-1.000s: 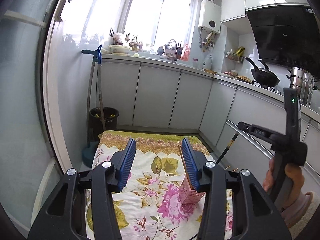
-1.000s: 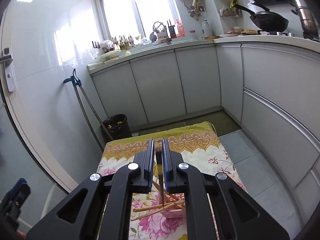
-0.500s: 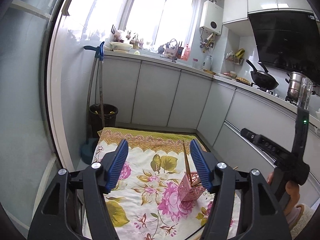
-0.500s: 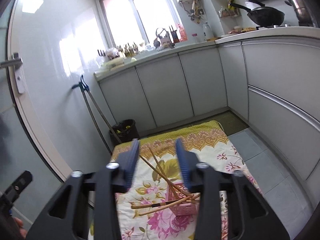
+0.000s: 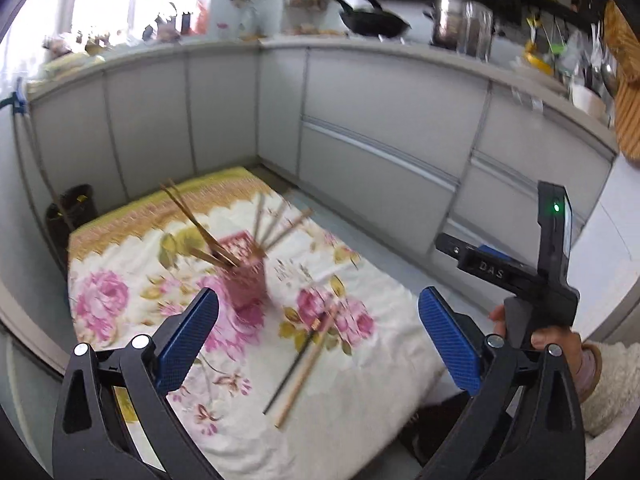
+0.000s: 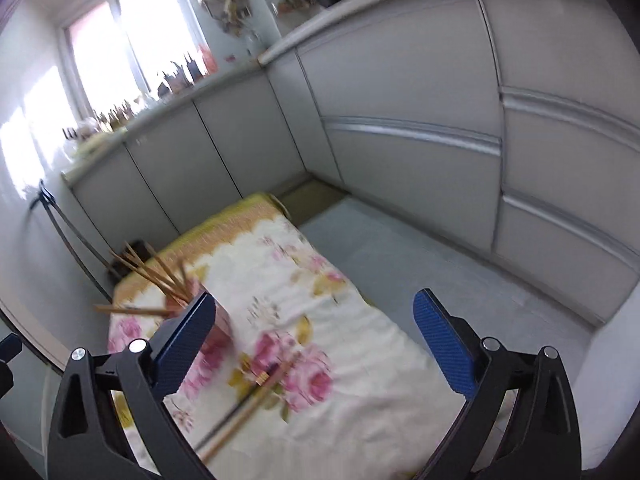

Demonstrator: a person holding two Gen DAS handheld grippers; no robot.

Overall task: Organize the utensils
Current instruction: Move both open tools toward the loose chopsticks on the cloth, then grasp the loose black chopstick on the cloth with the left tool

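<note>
- The right hand-held gripper (image 6: pixel 314 354), a second ago pressed together on a single chopstick above the holder, now has its blue pads spread wide with nothing between them; I take it that stick has gone into the holder.
- The left hand-held gripper (image 5: pixel 318 340) is likewise spread and empty, and wider apart than a second ago.
- Both cameras now tilt down toward the cloth, where before they looked more level at the cabinets and window; both views are blurred.
- The pink perforated square chopstick holder (image 5: pixel 246 280) stands upright on the cloth with a fan of wooden chopsticks (image 5: pixel 192 220) leaning out of its top.
- A loose pair of chopsticks, one dark and one light wood (image 5: pixel 304 364), lies flat on the cloth nearer the camera, apart from the holder; in the right wrist view the same pair (image 6: pixel 244 404) lies between the spread pads.
- By my judgement these two are what remains to be gathered, so the task is well along but unfinished.
- The surface is a white floral cloth with pink roses and a yellow-gold border (image 5: pixel 360 380), spread over a low flat platform; its underside is hidden.
- Around it stand grey kitchen cabinets (image 6: pixel 420 120), a black wok (image 5: pixel 372 24) and a steel pot (image 5: pixel 460 24) on the counter, and a bright window (image 6: pixel 120 52).
</note>
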